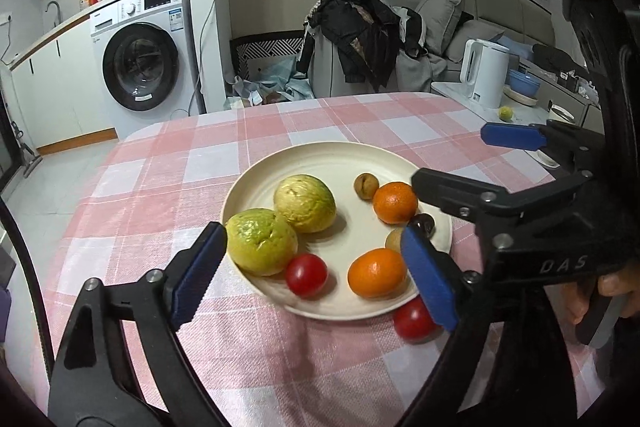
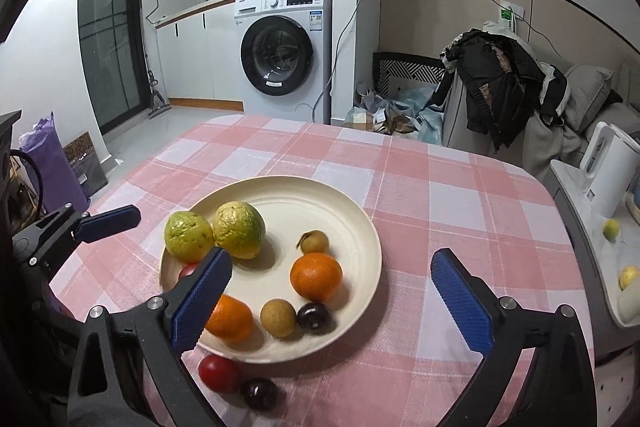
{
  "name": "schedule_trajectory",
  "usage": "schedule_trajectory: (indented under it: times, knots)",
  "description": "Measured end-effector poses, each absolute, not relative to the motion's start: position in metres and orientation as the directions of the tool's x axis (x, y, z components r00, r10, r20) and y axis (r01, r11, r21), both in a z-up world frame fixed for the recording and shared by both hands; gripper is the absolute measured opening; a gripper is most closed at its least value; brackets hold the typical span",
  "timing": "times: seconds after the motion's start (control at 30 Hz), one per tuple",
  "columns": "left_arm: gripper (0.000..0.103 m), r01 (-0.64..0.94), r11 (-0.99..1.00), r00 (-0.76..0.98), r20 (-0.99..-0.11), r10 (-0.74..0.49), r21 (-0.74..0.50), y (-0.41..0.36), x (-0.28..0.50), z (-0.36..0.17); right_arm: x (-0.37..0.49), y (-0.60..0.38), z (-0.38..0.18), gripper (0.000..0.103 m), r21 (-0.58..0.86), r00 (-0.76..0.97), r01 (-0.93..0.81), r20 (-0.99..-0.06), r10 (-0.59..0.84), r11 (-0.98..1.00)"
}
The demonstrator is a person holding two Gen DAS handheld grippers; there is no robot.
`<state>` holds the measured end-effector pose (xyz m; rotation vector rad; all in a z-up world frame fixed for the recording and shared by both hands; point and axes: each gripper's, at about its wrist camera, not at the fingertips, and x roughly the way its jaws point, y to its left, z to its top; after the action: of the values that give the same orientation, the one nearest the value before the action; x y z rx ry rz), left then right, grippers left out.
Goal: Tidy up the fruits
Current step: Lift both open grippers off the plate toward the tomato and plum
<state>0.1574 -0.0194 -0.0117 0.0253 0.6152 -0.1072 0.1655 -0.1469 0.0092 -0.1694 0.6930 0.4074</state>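
Both the left gripper (image 1: 316, 269) and right gripper (image 2: 332, 287) hang spread and empty over the round cream plate (image 2: 356, 219) holding most fruit; a careless nudge could roll the red cherry tomato (image 2: 219, 373) beside its rim away. Only the right wrist view shows the dark round plum (image 2: 259, 393) on the pink checked tablecloth (image 2: 420, 187)

Your left hand-held gripper (image 1: 316, 269): matte black angular frame, two long fingers (image 1: 198, 273) faced with blue ribbed pads, silver round screw heads at the joints. Your right hand-held gripper (image 2: 340, 297): same build, black frame, blue serrated pads, silver screws along each finger (image 2: 460, 301). Seen from the left wrist, its body carries raised lettering "DAS". Your hand (image 1: 612, 293) shows at its grip; sleeve not visible.
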Motion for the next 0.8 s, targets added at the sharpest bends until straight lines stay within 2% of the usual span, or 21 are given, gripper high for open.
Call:
schedule_trajectory:
  times: [0.17,0.67,0.8]
  knots:
    - [0.102,0.095,0.995,0.827,-0.555,-0.089,-0.018,-0.016,0.137,-0.004,0.153,-0.156,0.014,0.103,0.009,0.698,-0.42,-0.635,0.33,0.907]
    - [0.102,0.083,0.996,0.826,-0.558,-0.085,-0.03,-0.009,0.092,-0.006,0.117,-0.177,0.008,0.103,0.084,0.68,-0.42,-0.631,0.375,0.904]
    - [0.102,0.079,0.996,0.816,-0.571,-0.084,-0.034,-0.007,0.089,-0.012,0.116,-0.179,0.0,0.103,0.09,0.65,-0.421,-0.664,0.369,0.903]
